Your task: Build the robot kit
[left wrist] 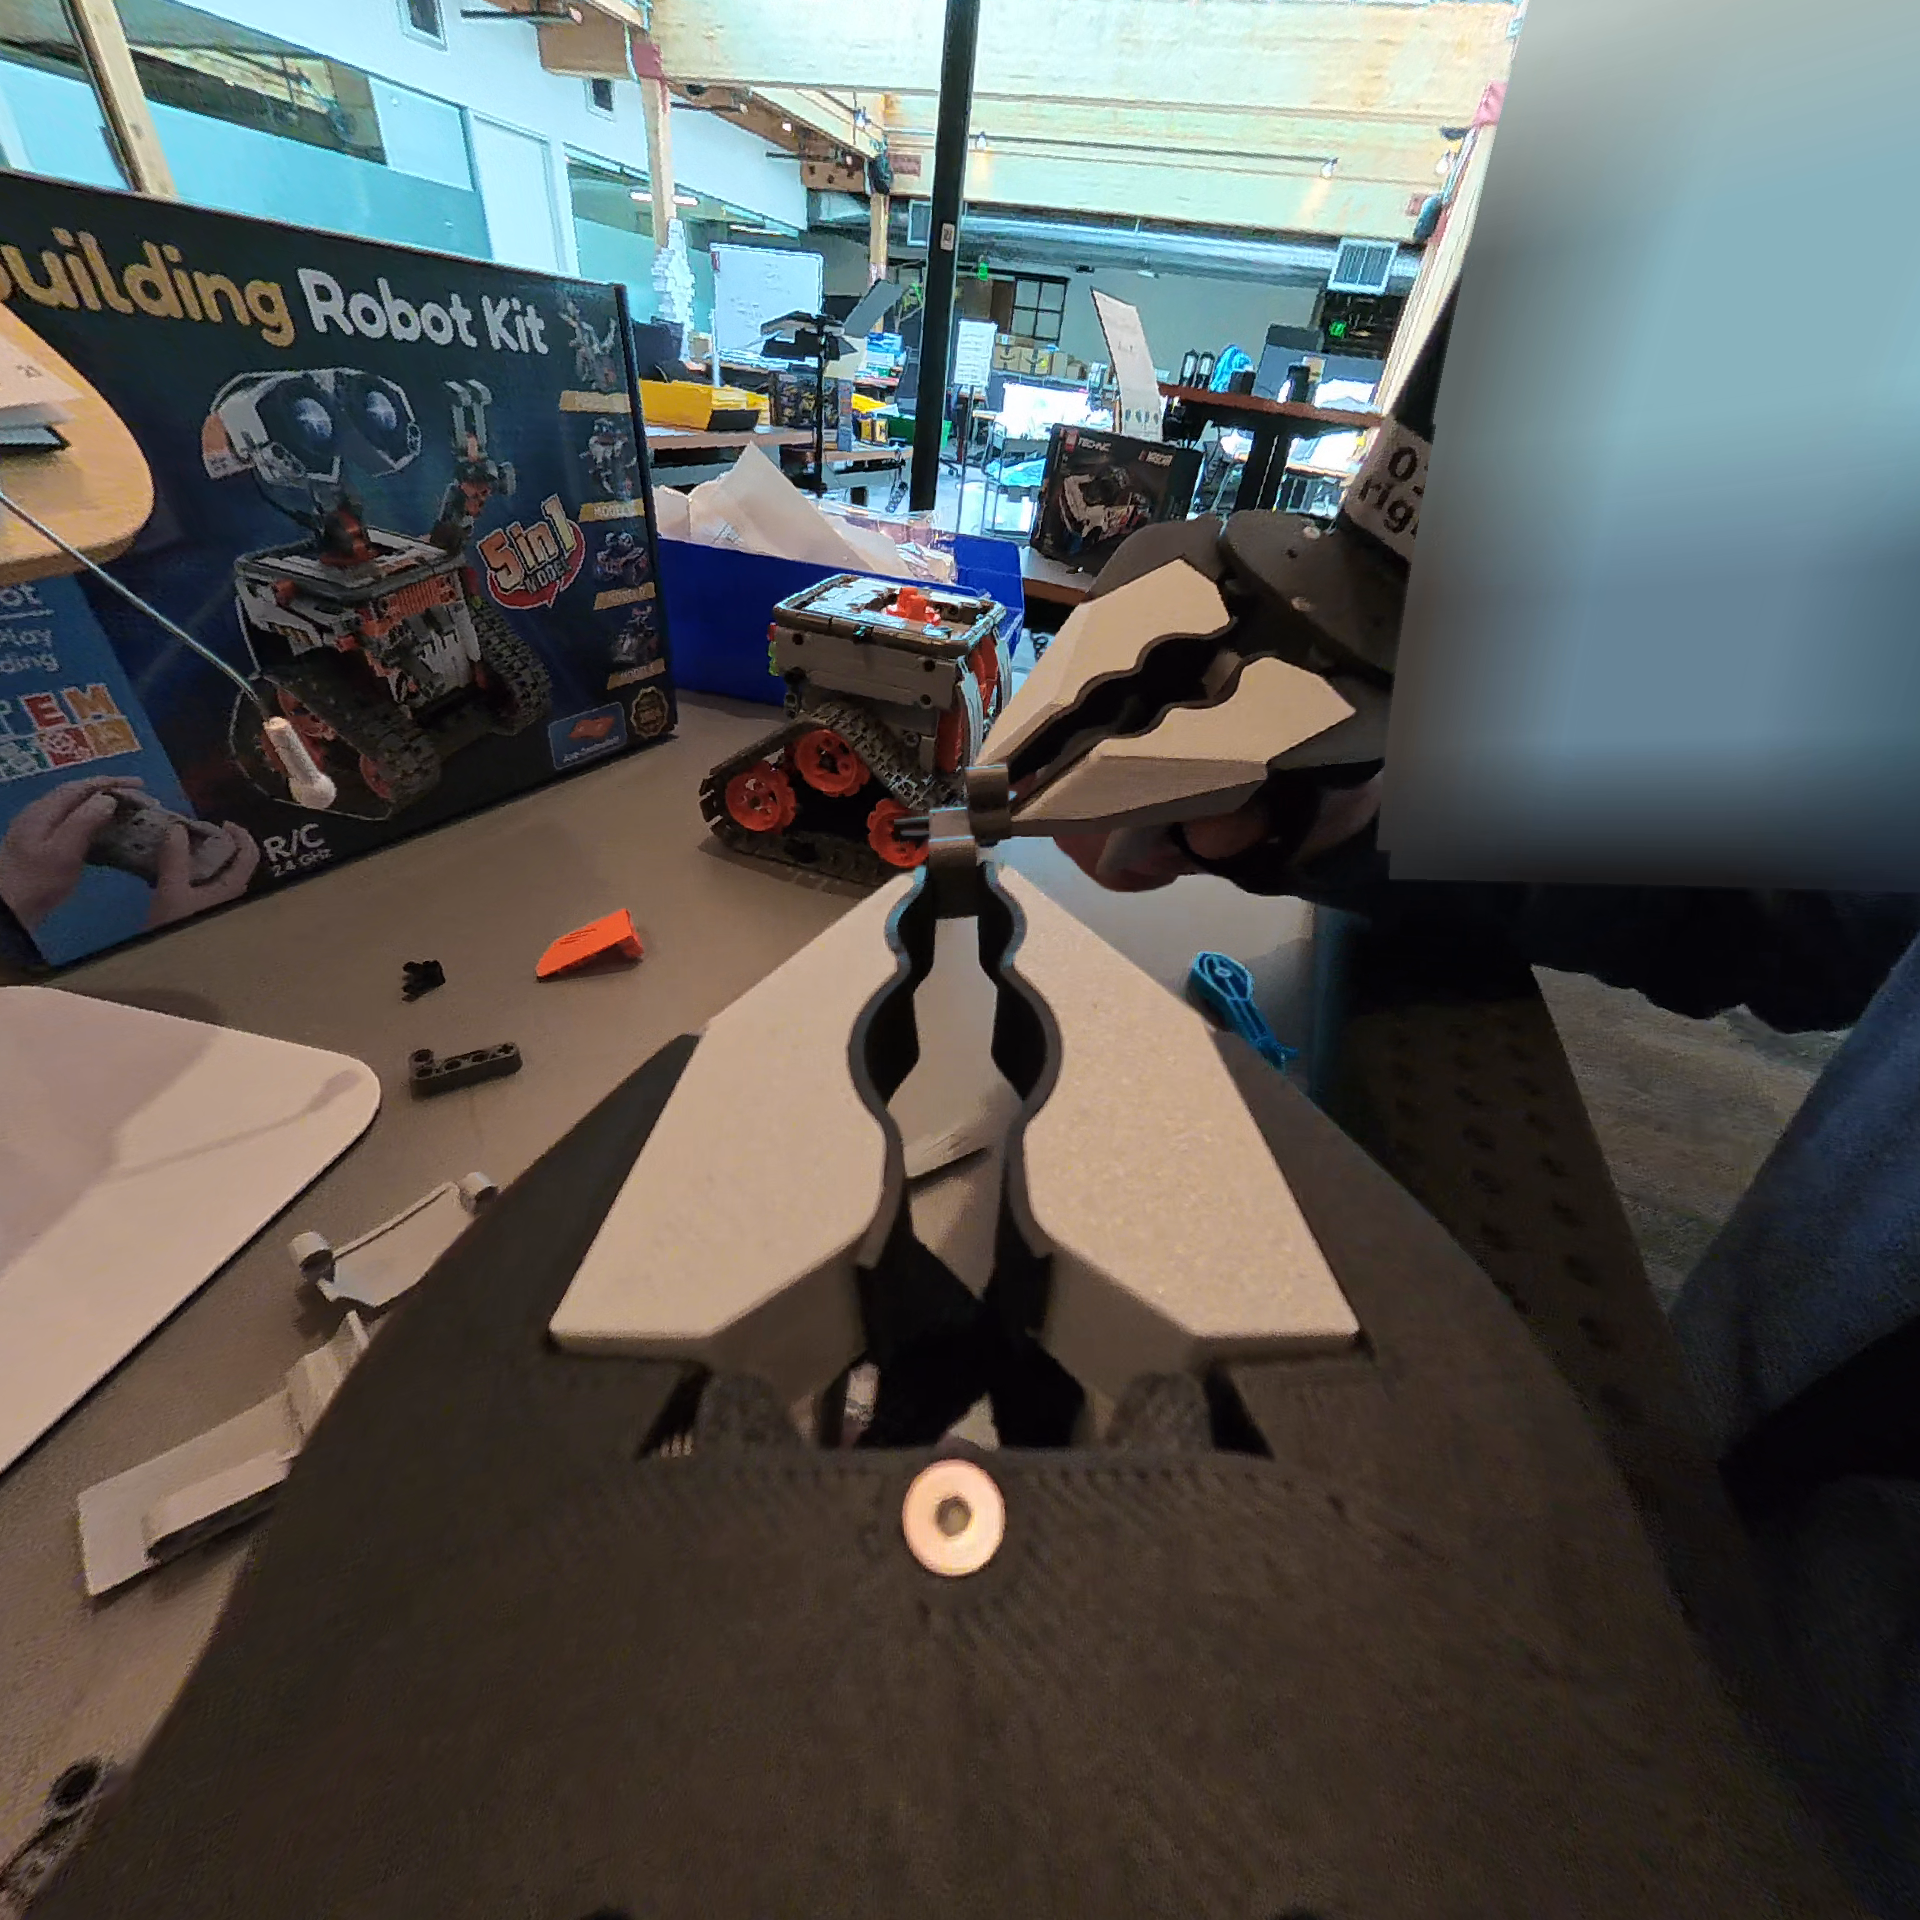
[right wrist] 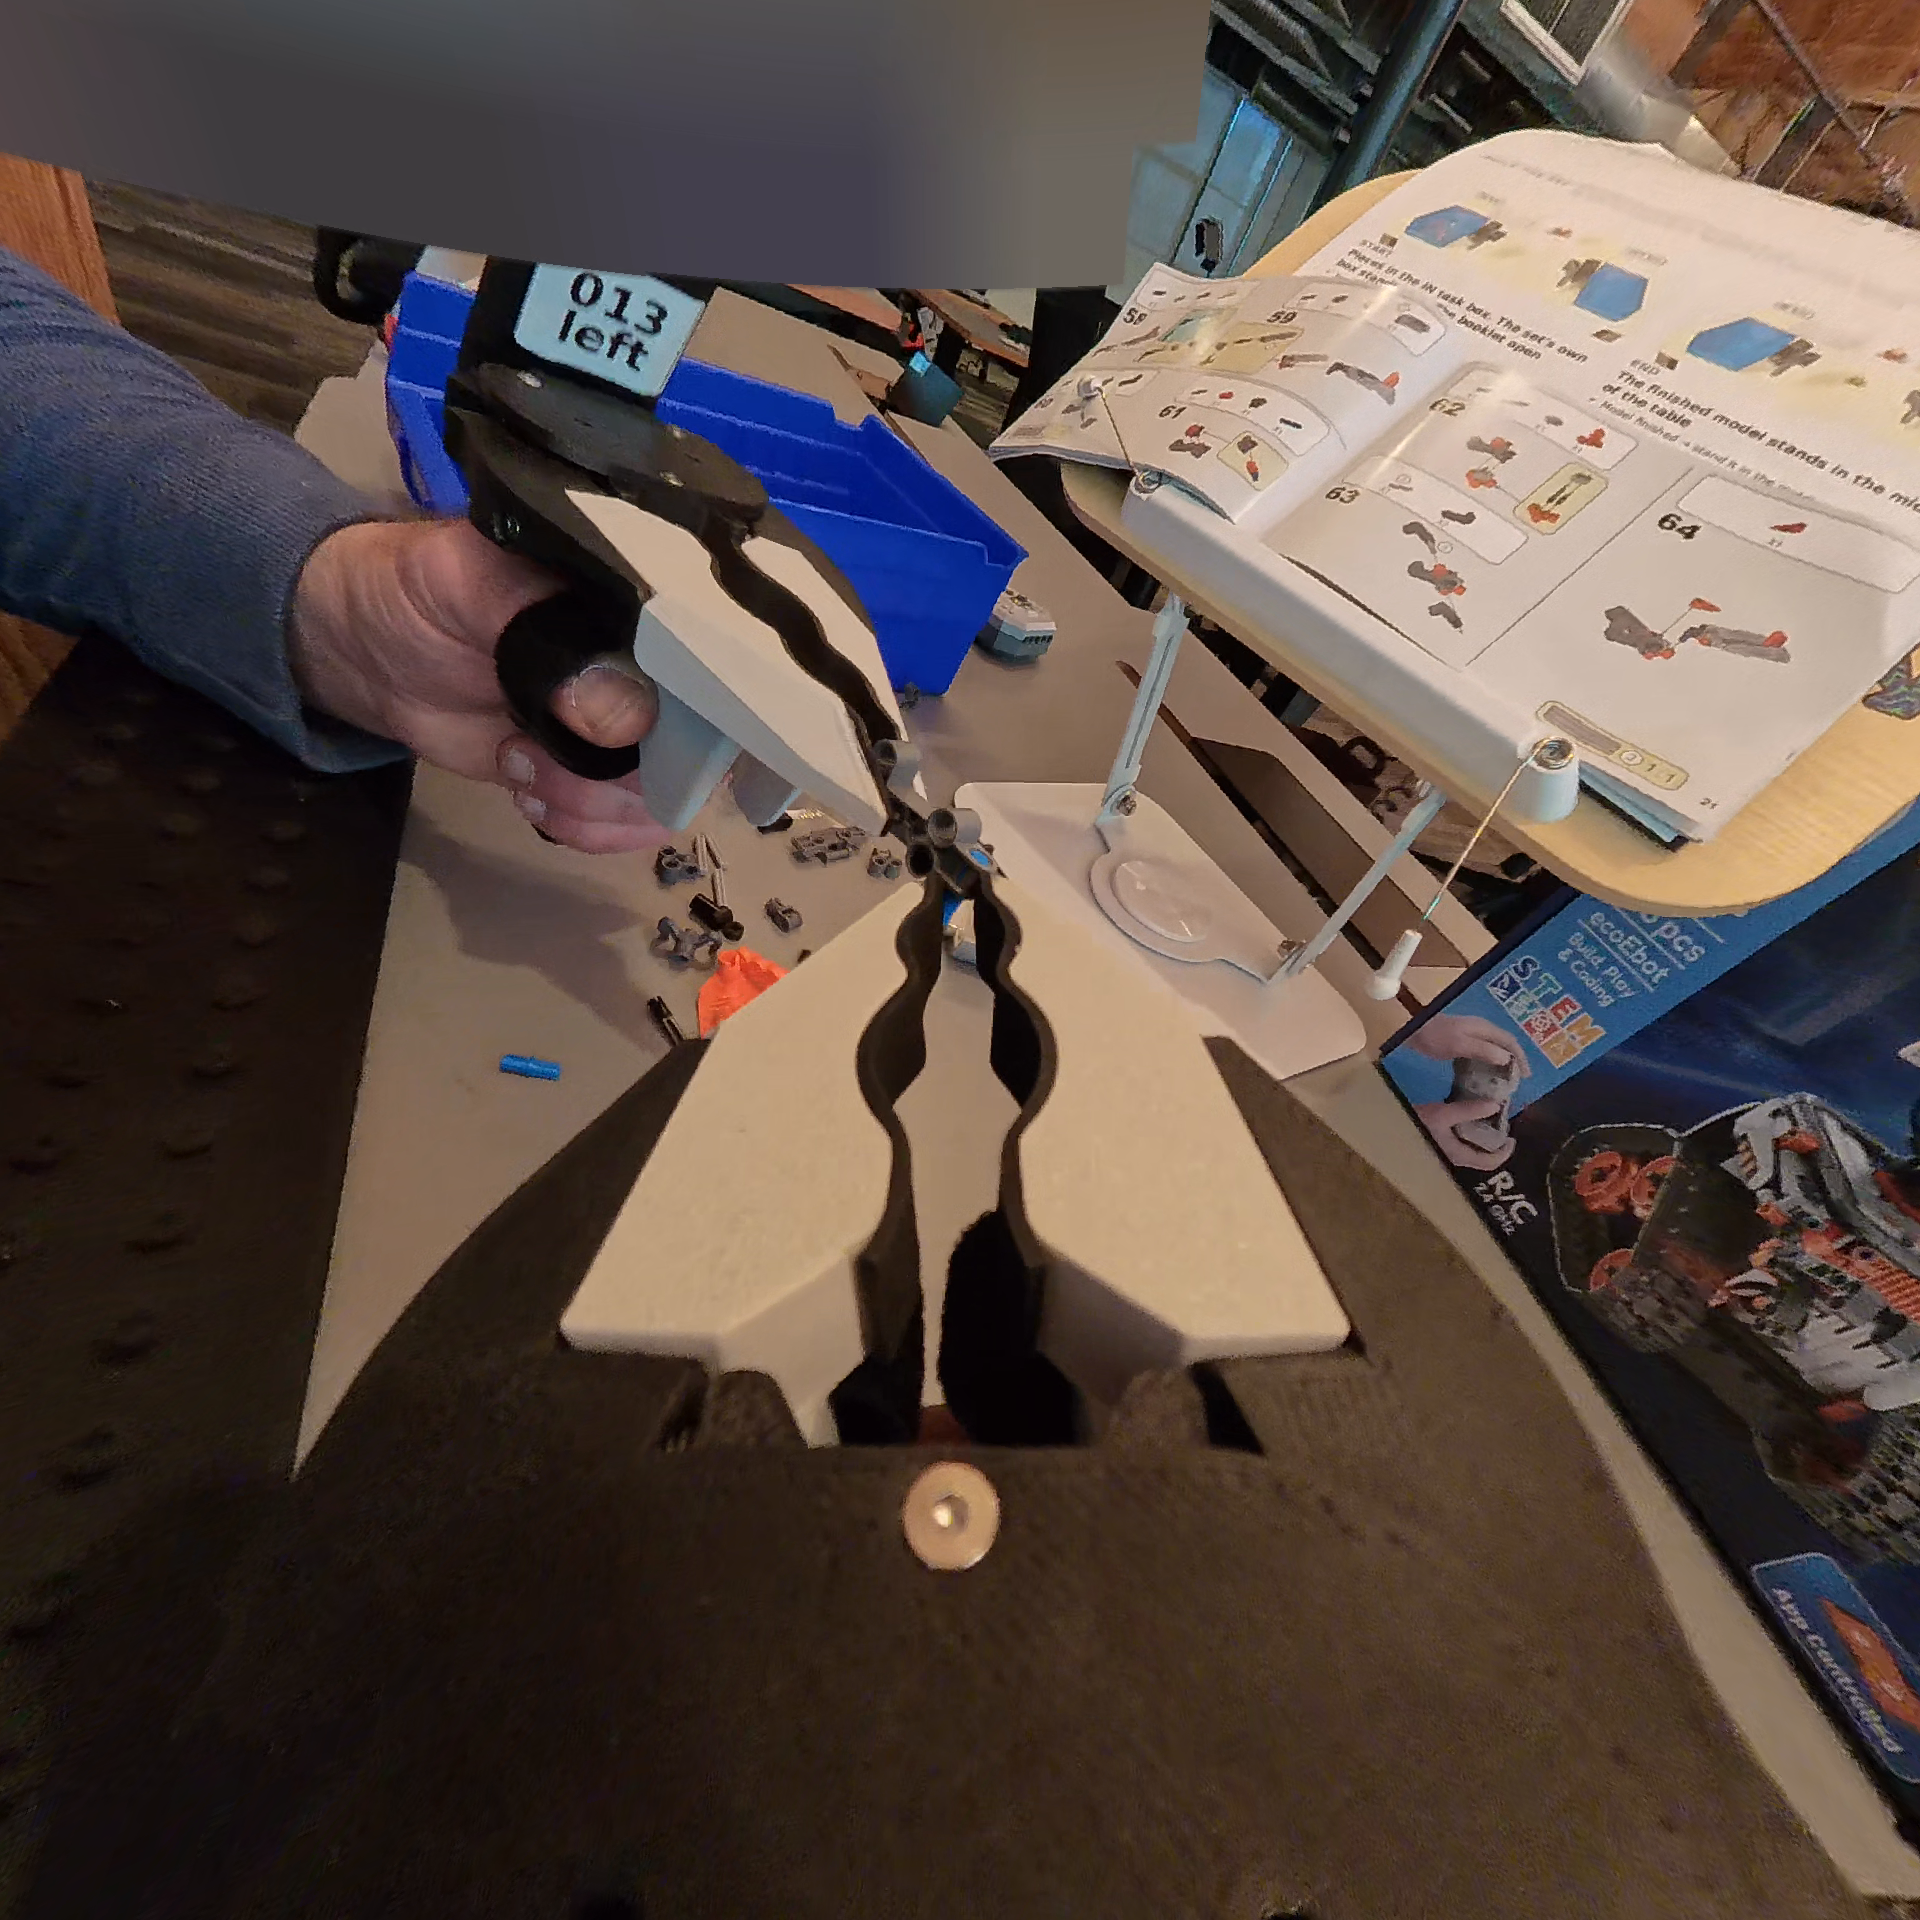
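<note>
My left gripper [left wrist: 951,883] is shut on a small light grey connector piece [left wrist: 951,840] with a black pin sticking out to its left. My right gripper [left wrist: 992,808] comes in from the right, shut on a small dark grey connector piece [left wrist: 987,795] that touches the light grey one. In the right wrist view my right gripper [right wrist: 956,888] holds the dark grey piece [right wrist: 951,847], which has a blue pin in it. The left gripper [right wrist: 891,795] meets it from the upper left, held by a hand [right wrist: 416,665]. Both pieces are in the air above the table.
A tracked robot model [left wrist: 873,717] stands behind the grippers, with a kit box [left wrist: 312,540] and a blue bin [right wrist: 831,499] nearby. Loose parts lie on the table: an orange piece [left wrist: 592,945], a black beam [left wrist: 462,1065], grey panels [left wrist: 384,1247], small connectors [right wrist: 727,904]. A booklet stand [right wrist: 1455,468] is on the right. My left and right fingertips are right by each other. Left tips and right tips are each some 20 cm from the black beam [left wrist: 462,1065].
</note>
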A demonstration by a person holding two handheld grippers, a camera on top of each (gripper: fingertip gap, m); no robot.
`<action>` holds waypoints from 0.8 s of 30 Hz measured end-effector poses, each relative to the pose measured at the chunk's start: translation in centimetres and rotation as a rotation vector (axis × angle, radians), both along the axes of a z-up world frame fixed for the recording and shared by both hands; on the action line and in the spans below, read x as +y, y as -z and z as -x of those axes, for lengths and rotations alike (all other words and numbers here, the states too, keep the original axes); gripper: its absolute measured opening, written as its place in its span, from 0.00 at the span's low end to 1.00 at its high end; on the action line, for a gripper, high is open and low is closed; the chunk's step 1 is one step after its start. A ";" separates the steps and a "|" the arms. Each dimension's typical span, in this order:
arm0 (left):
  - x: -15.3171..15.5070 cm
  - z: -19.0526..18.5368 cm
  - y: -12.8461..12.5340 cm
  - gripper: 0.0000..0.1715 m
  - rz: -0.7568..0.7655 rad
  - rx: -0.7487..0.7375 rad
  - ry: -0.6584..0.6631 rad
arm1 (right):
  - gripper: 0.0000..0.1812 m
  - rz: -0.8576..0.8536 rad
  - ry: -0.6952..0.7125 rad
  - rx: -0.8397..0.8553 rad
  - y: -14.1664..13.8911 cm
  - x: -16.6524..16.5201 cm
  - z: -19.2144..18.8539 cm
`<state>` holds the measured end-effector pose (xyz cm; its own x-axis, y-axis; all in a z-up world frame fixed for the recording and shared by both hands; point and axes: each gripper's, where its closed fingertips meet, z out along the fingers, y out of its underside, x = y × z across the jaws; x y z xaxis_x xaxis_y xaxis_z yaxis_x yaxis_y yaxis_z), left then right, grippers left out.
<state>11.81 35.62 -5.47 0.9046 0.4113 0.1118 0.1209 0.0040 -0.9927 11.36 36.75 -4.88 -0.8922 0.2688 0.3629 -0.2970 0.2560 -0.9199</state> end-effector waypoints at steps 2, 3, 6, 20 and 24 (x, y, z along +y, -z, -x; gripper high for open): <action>-0.1 0.0 -0.2 0.03 0.002 0.011 -0.007 | 0.02 0.000 0.001 -0.002 0.0 -0.1 0.0; -0.1 0.0 -0.2 0.03 0.004 0.009 -0.004 | 0.02 0.004 -0.005 -0.007 -0.1 -0.1 0.0; -0.1 -0.1 -0.1 0.03 0.023 0.029 -0.012 | 0.03 -0.025 -0.009 0.027 0.1 0.0 -0.2; -0.8 0.3 -0.2 0.03 0.033 0.061 -0.077 | 0.01 -0.089 0.041 0.024 1.4 -0.8 0.2; -1.0 0.5 -0.3 0.03 0.026 0.064 -0.096 | 0.04 -0.101 0.064 -0.001 1.8 -1.2 0.5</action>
